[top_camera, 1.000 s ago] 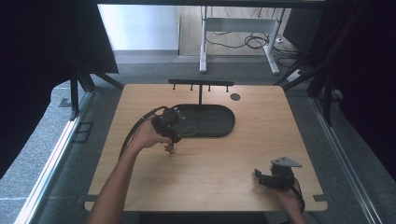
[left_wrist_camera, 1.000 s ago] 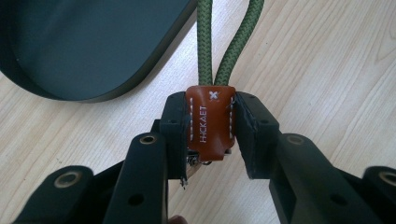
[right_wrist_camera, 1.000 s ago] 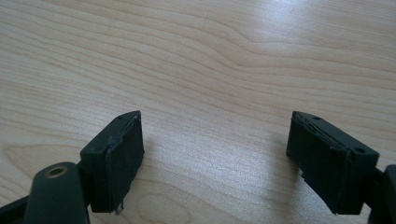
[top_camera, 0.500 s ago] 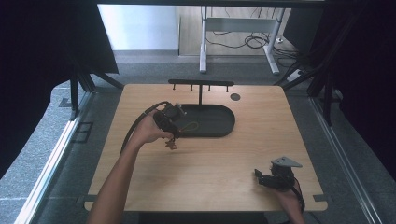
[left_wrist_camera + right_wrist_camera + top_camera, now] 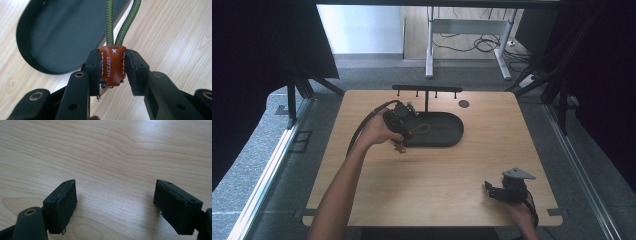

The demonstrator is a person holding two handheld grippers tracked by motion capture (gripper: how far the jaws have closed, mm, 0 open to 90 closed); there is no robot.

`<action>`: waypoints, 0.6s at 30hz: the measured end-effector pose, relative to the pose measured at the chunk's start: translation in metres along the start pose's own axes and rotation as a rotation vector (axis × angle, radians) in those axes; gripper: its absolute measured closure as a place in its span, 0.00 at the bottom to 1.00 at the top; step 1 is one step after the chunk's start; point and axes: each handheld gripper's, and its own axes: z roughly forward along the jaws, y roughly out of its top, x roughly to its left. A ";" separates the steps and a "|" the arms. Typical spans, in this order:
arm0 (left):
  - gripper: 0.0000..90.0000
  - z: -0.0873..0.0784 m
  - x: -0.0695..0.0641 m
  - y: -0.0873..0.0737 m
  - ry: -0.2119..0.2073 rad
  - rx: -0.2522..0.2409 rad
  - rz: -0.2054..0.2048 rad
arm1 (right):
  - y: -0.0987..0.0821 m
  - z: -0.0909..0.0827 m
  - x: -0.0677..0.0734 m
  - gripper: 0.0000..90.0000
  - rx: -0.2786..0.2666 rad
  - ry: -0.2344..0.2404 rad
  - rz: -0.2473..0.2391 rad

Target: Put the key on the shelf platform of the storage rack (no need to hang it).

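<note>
Left gripper (image 5: 113, 72) clamps a brown leather tab (image 5: 113, 67) on a green cord (image 5: 117, 25), held at the near-left rim of the black tray (image 5: 447, 142). Cord loops into the tray. Right gripper (image 5: 115, 205), jaws wide apart, rests low over bare table (image 5: 112, 150), near right corner.

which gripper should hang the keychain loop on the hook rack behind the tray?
Left. The left gripper already clamps the brown leather tab beside the tray, near the rack. The right gripper sits open at the near edge.
</note>
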 end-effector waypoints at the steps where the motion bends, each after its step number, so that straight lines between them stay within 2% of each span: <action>1: 0.74 0.000 0.000 0.002 -0.001 -0.002 0.001 | 0.000 0.000 0.000 0.21 0.000 0.000 0.000; 12: 0.74 0.004 0.002 0.022 -0.009 0.020 0.010 | 0.000 0.000 0.000 0.21 -0.001 0.000 0.001; 18: 0.74 0.005 0.001 0.041 -0.002 0.023 0.042 | 0.000 0.000 0.000 0.21 0.000 0.000 -0.001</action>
